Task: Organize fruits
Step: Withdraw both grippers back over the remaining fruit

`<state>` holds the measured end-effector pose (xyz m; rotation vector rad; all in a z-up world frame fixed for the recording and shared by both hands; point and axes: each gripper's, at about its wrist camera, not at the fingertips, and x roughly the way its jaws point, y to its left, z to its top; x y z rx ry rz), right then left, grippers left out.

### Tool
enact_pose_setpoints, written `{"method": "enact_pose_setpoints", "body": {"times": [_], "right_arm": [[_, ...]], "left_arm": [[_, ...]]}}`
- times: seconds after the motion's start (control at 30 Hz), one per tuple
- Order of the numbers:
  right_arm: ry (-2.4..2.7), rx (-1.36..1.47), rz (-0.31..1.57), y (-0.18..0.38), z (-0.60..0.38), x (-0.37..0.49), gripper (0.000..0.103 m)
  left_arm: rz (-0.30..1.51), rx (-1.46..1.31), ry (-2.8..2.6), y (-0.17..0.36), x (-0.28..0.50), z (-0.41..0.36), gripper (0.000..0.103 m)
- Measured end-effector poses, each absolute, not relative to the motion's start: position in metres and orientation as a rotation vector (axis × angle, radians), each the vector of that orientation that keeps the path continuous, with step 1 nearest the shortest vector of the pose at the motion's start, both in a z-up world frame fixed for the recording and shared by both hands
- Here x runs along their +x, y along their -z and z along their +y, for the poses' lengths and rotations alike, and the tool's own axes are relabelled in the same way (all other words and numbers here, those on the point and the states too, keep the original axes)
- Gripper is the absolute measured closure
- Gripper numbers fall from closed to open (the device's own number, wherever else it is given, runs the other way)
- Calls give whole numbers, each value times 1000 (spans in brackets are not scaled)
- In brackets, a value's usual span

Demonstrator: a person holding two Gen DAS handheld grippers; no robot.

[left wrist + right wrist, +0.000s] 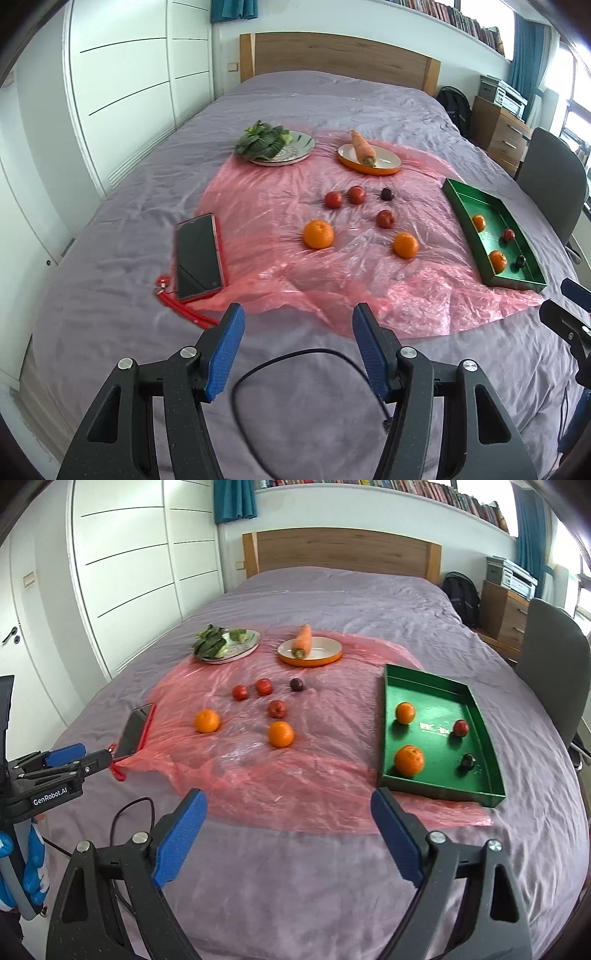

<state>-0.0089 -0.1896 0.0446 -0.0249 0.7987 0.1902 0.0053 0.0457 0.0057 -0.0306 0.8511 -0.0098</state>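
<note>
Both of our hand-held grippers hang over the near end of the bed (332, 99), empty. Our left hand-held gripper (298, 323) has its blue pads spread with nothing between them, above a loop of black cable (258, 373) lying on the purple cover. Our right hand-held gripper (289, 806) is spread wider, also holding nothing, its fingertips over the near edge of the pink plastic sheet (295, 775).

On that sheet we see loose fruit: two oranges, one to the left (207, 720) and one nearer the middle (281, 734), three red fruits (240, 692) (264, 686) (276, 709) and one dark fruit (297, 684). To the right sits the green tray (480, 720), with two oranges (405, 712) (409, 760), a red fruit (461, 727) and a dark fruit (467, 761) already in it, all apart from each other.

Farther back, a pale plate (247, 648) carries leafy greens (210, 640), and an orange-rimmed plate (325, 653) carries a carrot (302, 640) that sticks out over its far rim. A phone in a red case (197, 253) lies on the left edge of the sheet, with a red cord (184, 306) trailing from it.
</note>
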Motion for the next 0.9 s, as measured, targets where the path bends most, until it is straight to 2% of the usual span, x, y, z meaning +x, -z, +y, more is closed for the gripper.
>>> {"method": "enact_pose_setpoints", "body": {"times": [0.27, 0.9], "right_arm": [[-207, -31, 801, -30, -168, -3, 0], [-205, 10, 909, 34, -154, 91, 0]], "left_arm": [[872, -65, -12, 14, 14, 66, 48], [975, -80, 75, 75, 126, 66, 48]]}}
